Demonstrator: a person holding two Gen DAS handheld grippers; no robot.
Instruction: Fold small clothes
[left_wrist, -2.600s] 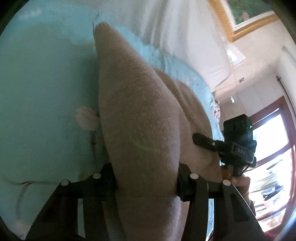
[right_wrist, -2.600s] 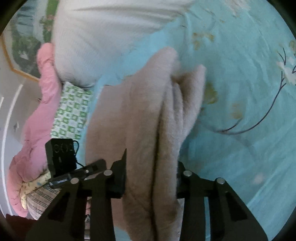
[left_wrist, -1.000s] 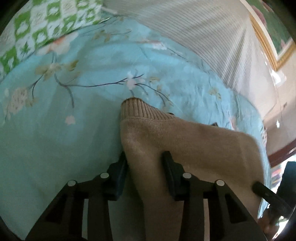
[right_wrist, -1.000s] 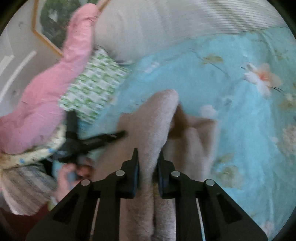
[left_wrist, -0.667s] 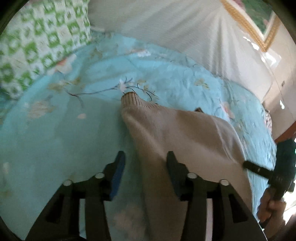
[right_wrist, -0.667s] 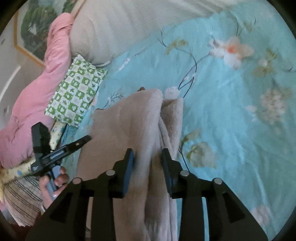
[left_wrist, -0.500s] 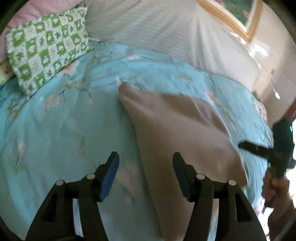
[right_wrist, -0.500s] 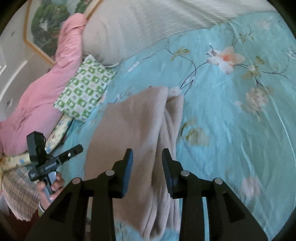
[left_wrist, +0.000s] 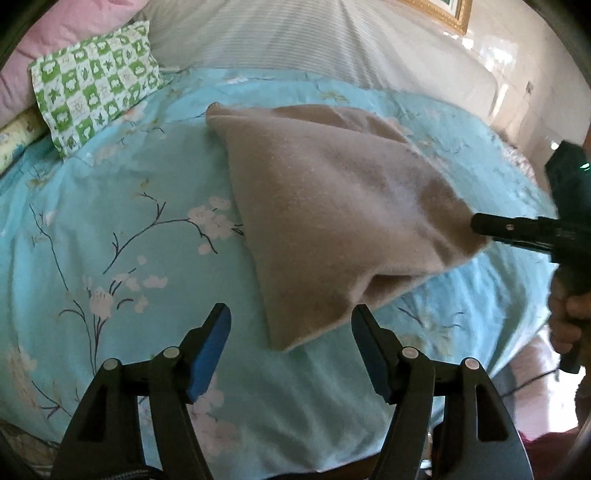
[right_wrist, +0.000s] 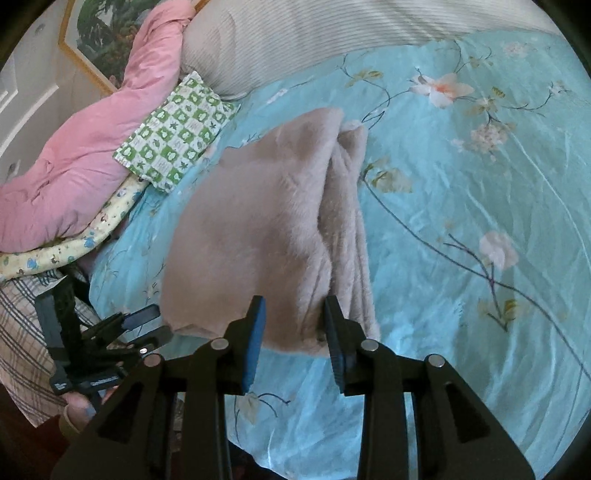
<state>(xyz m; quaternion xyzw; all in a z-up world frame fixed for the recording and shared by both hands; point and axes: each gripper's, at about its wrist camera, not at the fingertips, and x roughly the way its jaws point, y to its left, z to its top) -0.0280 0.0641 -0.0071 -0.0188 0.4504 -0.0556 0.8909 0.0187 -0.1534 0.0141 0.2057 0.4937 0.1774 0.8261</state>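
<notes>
Turquoise floral bedsheet (left_wrist: 110, 206) carries the folded beige sweater (left_wrist: 332, 206) — lying flat just ahead of both grippers. Left gripper (left_wrist: 291, 325) gapes wide, clear of the cloth. Right gripper (right_wrist: 293, 314) is parted too — the sweater's near edge sits between its fingers, ungripped.

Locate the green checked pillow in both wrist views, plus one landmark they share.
Left wrist: the green checked pillow sits upper left, at the head of the blue floral sheet, left of the beige sweater.
Right wrist: the pillow is left of centre, upper half, beside the pink duvet, left of the sweater.
Shared landmark: the striped headboard cushion along the top.
</notes>
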